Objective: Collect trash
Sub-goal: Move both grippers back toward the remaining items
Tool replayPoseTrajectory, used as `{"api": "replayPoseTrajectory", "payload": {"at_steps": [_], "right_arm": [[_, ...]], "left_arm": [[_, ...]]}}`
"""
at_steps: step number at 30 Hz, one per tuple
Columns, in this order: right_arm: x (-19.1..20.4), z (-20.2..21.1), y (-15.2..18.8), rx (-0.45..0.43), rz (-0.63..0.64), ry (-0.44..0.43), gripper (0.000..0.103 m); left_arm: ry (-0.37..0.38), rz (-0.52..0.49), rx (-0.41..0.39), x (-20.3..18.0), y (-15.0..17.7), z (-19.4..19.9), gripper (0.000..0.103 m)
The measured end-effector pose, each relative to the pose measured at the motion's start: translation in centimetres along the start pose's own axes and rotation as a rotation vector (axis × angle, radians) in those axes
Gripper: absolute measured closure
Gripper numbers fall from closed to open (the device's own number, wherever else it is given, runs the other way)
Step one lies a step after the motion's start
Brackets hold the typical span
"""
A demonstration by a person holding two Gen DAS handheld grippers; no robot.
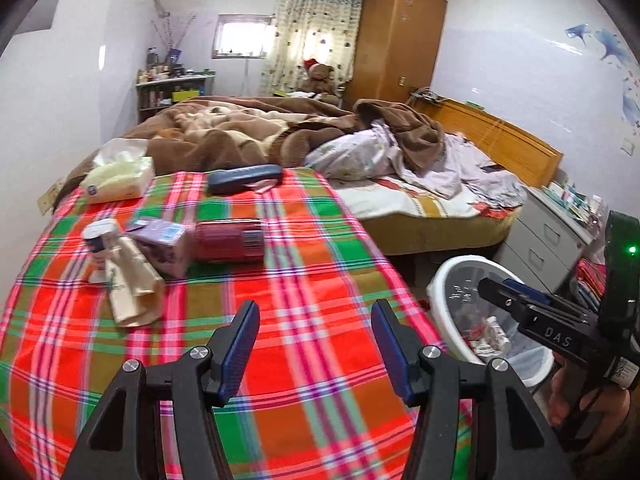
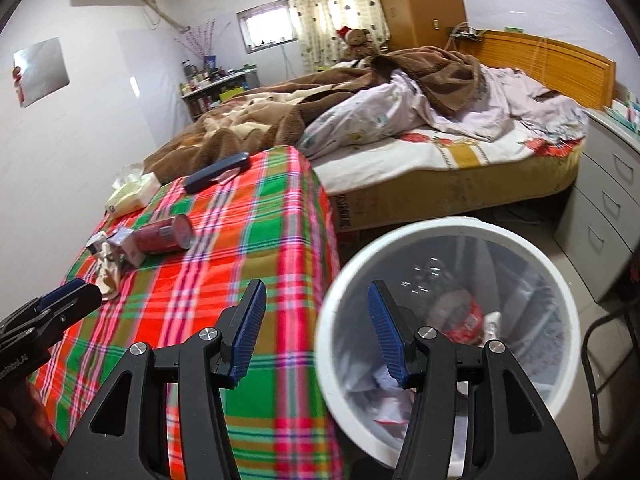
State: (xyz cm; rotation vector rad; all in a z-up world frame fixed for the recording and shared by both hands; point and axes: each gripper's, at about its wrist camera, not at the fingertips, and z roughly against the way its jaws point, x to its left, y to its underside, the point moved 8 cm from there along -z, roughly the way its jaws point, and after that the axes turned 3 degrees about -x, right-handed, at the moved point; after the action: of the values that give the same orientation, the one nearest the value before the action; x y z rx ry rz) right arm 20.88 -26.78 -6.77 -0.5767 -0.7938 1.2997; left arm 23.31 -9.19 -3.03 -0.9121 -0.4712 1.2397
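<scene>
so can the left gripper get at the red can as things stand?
Probably yes. The left gripper is open and empty, and the red can lies on its side on the plaid cloth ahead, with bare cloth between. The carton touches its left end, so it might get nudged.

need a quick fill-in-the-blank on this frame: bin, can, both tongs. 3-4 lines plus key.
1. The white bin stands on the ____ beside the plaid cloth.
2. The red can lies on its ____.
3. Between the pads of the left tongs there is ____.
4. The right tongs are ____, nothing gripped.

Missing words: floor; side; nothing; open
</scene>
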Motion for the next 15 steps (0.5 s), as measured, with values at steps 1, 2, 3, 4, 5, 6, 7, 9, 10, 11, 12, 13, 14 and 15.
{"api": "replayPoseTrajectory", "payload": {"at_steps": [1, 2, 3, 4, 5, 6, 7, 9, 10, 11, 12, 13, 14, 15], "right_arm": [[0.4, -0.2, -0.1, 0.0, 0.006, -0.007, 0.049], [0.8, -0.3, -0.1, 0.001, 0.01, -0.013, 0.049], [1.2, -0.6, -0.2, 0.002, 0.015, -0.024, 0.049], [1.8, -0.9, -0.3, 0.005, 0.022, -0.04, 0.049], [2.3, -1.2, -0.3, 0.009, 0.028, -0.049, 0.049], [2.8, -1.5, -0.4, 0.011, 0.038, -0.06, 0.049], [3.4, -1.7, -0.5, 0.011, 0.05, -0.071, 0.049], [4.5, -2.4, -0.7, 0.015, 0.076, -0.094, 0.049], [5.1, -2.8, -0.9, 0.02, 0.088, -0.106, 0.049], [5.6, -3.0, -1.0, 0.023, 0.096, -0.114, 0.049], [6.3, -3.5, -1.2, 0.027, 0.109, -0.131, 0.049], [6.9, -3.9, -1.5, 0.029, 0.118, -0.145, 0.049], [7.4, -4.2, -1.7, 0.03, 0.126, -0.155, 0.049], [7.8, -4.5, -1.9, 0.029, 0.133, -0.165, 0.049]], "left_arm": [[-0.008, 0.011, -0.001, 0.8, 0.0, 0.1, 0.045], [-0.013, 0.019, -0.002, 1.3, 0.0, 0.1, 0.045], [-0.026, 0.033, -0.002, 2.2, -0.1, 0.1, 0.045], [-0.039, 0.043, -0.002, 2.9, -0.2, 0.1, 0.045], [-0.049, 0.051, -0.004, 3.7, -0.2, 0.1, 0.045], [-0.057, 0.06, -0.004, 4.4, -0.3, 0.1, 0.045], [-0.068, 0.074, -0.004, 5.2, -0.3, 0.2, 0.045], [-0.077, 0.102, -0.007, 6.7, -0.4, 0.2, 0.045], [-0.085, 0.117, -0.004, 7.5, -0.4, 0.1, 0.045], [-0.099, 0.126, -0.005, 8.3, -0.4, 0.1, 0.045], [-0.11, 0.13, -0.005, 8.9, -0.5, 0.1, 0.045], [-0.127, 0.138, 0.002, 9.7, -0.5, -0.1, 0.045], [-0.132, 0.142, 0.004, 10.2, -0.5, -0.2, 0.045], [-0.138, 0.146, 0.004, 10.7, -0.6, -0.4, 0.045]]}}
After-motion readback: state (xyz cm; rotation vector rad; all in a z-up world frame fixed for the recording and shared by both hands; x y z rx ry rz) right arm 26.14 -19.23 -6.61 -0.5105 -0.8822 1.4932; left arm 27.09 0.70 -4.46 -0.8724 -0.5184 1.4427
